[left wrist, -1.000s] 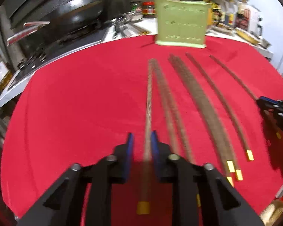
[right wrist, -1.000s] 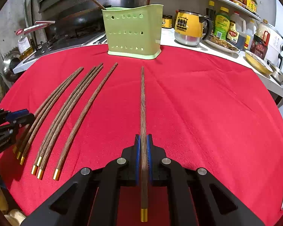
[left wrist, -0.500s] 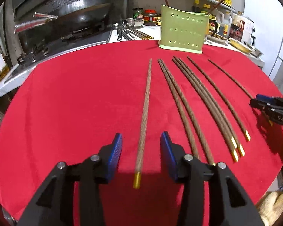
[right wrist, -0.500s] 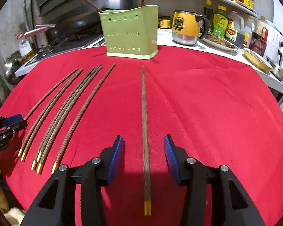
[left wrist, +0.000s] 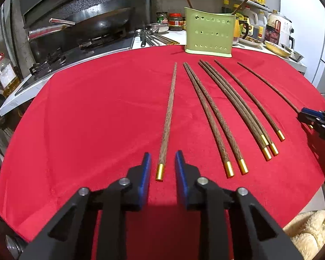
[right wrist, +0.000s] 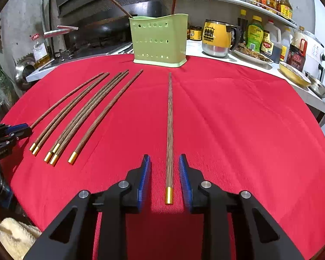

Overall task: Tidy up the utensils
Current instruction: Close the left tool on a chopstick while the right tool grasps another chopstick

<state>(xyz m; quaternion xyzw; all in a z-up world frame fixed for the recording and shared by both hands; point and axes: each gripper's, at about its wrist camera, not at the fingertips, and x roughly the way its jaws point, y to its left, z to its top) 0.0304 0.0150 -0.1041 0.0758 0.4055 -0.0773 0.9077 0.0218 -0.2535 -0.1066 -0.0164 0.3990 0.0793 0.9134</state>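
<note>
— On the red cloth, what's left?
— Seven wooden chopsticks lie flat in a row. Two stand in the green holder behind them.
— And the claws?
— Left gripper straddles the leftmost chopstick, right gripper the rightmost chopstick. Both have just been narrowing, pads not touching the wood. Most sorting remains, I'd judge.
</note>
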